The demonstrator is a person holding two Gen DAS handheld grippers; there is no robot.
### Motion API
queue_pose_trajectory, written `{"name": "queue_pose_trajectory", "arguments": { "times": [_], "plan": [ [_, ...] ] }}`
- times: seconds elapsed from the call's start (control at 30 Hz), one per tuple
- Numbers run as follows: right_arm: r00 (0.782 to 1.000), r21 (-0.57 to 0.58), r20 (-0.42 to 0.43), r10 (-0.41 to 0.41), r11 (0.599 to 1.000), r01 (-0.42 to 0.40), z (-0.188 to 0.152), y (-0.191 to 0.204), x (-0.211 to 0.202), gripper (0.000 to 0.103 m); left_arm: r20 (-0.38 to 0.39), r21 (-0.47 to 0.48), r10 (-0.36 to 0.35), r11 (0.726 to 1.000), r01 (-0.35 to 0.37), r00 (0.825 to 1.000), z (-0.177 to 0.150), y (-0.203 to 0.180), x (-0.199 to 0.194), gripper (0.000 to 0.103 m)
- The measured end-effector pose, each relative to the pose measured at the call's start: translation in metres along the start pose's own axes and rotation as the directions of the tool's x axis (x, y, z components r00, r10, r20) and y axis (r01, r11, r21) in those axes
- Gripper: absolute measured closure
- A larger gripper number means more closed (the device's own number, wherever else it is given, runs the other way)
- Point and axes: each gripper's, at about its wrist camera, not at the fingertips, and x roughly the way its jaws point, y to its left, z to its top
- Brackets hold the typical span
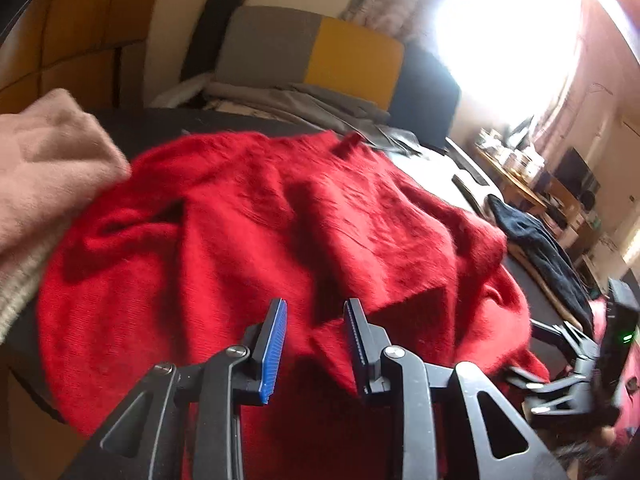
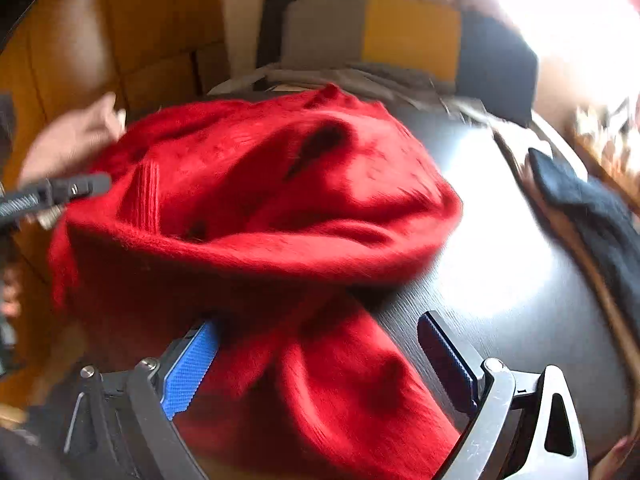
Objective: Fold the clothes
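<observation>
Pink cloth at far left. Red sweater heaped on the dark table. Left claw narrowly parted over a fold; right claw wide, straddling a sleeve. Dark garment at right.

Bright window glare behind a grey-and-yellow cushion.
</observation>
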Motion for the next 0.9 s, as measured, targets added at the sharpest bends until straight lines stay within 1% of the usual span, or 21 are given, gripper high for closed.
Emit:
{"name": "queue_pose_trajectory", "arguments": {
  "times": [0.03, 0.07, 0.1, 0.17, 0.2, 0.23, 0.27, 0.3, 0.37, 0.43, 0.53, 0.6, 0.67, 0.73, 0.83, 0.9],
  "plan": [
    [1.0, -0.055, -0.021, -0.023, 0.998, 0.022, 0.0, 0.01, 0.009, 0.012, -0.013, 0.009, -0.004, 1.0, 0.005, 1.0, -0.002, -0.004, 0.004, 0.073],
    [0.999, -0.094, -0.029, -0.037, 0.995, 0.034, 0.0, 0.016, 0.016, 0.022, -0.028, 0.017, -0.006, 1.0, 0.006, 1.0, -0.006, -0.006, 0.007, 0.072],
    [0.999, -0.103, -0.026, -0.037, 0.994, 0.034, 0.001, 0.017, 0.017, 0.022, -0.045, 0.018, -0.006, 1.0, 0.007, 0.999, -0.009, -0.006, 0.011, 0.072],
    [0.998, -0.079, -0.009, -0.056, 0.995, 0.055, 0.003, 0.003, 0.016, 0.022, -0.067, -0.011, -0.014, 1.0, 0.014, 0.998, -0.014, -0.002, 0.013, 0.071],
    [0.998, -0.052, -0.009, -0.062, 0.997, 0.062, 0.001, -0.008, 0.014, 0.02, -0.074, -0.028, -0.024, 0.999, 0.022, 0.997, -0.017, 0.0, 0.012, 0.071],
    [0.998, -0.024, -0.009, -0.068, 0.997, 0.068, -0.001, -0.021, 0.013, 0.015, -0.092, -0.045, -0.038, 0.998, 0.034, 0.995, -0.019, 0.003, 0.016, 0.068],
    [0.997, 0.008, -0.008, -0.081, 0.997, 0.081, -0.005, -0.032, 0.007, 0.012, -0.113, -0.057, -0.044, 0.998, 0.037, 0.993, -0.022, 0.005, 0.021, 0.067],
    [0.995, 0.041, -0.008, -0.095, 0.995, 0.096, -0.009, -0.043, 0.0, 0.012, -0.129, -0.066, -0.041, 0.997, 0.033, 0.991, -0.025, 0.007, 0.026, 0.068],
    [0.988, 0.148, -0.031, -0.153, 0.977, 0.156, -0.013, -0.086, -0.007, 0.011, -0.118, -0.065, -0.042, 0.997, 0.034, 0.992, -0.027, 0.007, 0.028, 0.067],
    [0.976, 0.24, -0.06, -0.211, 0.946, 0.22, -0.018, -0.125, -0.015, 0.009, -0.121, -0.046, -0.036, 0.998, 0.031, 0.992, -0.025, 0.003, 0.032, 0.067],
    [0.985, 0.34, -0.044, -0.169, 0.924, 0.174, -0.019, -0.15, -0.034, 0.009, -0.121, -0.029, -0.025, 0.999, 0.022, 0.992, -0.025, -0.002, 0.034, 0.067],
    [0.99, 0.403, -0.029, -0.139, 0.904, 0.139, -0.02, -0.165, -0.047, 0.01, -0.111, -0.043, -0.026, 0.999, 0.022, 0.993, -0.026, -0.002, 0.032, 0.067],
    [0.994, 0.464, -0.012, -0.11, 0.88, 0.103, -0.021, -0.181, -0.06, 0.01, -0.108, -0.056, -0.035, 0.998, 0.029, 0.994, -0.026, 0.0, 0.033, 0.066],
    [0.997, 0.523, 0.007, -0.082, 0.85, 0.067, -0.022, -0.196, -0.073, 0.01, -0.106, -0.049, -0.033, 0.998, 0.028, 0.994, -0.029, -0.001, 0.032, 0.066],
    [0.999, 0.488, 0.046, 0.026, 0.872, -0.045, -0.002, -0.171, -0.066, 0.01, -0.108, -0.047, -0.032, 0.999, 0.027, 0.994, -0.027, 0.0, 0.032, 0.066],
    [0.996, 0.449, 0.057, 0.063, 0.89, -0.082, 0.015, -0.147, -0.052, 0.01, -0.109, -0.056, -0.036, 0.998, 0.03, 0.993, -0.026, 0.001, 0.03, 0.066]
  ]
}}
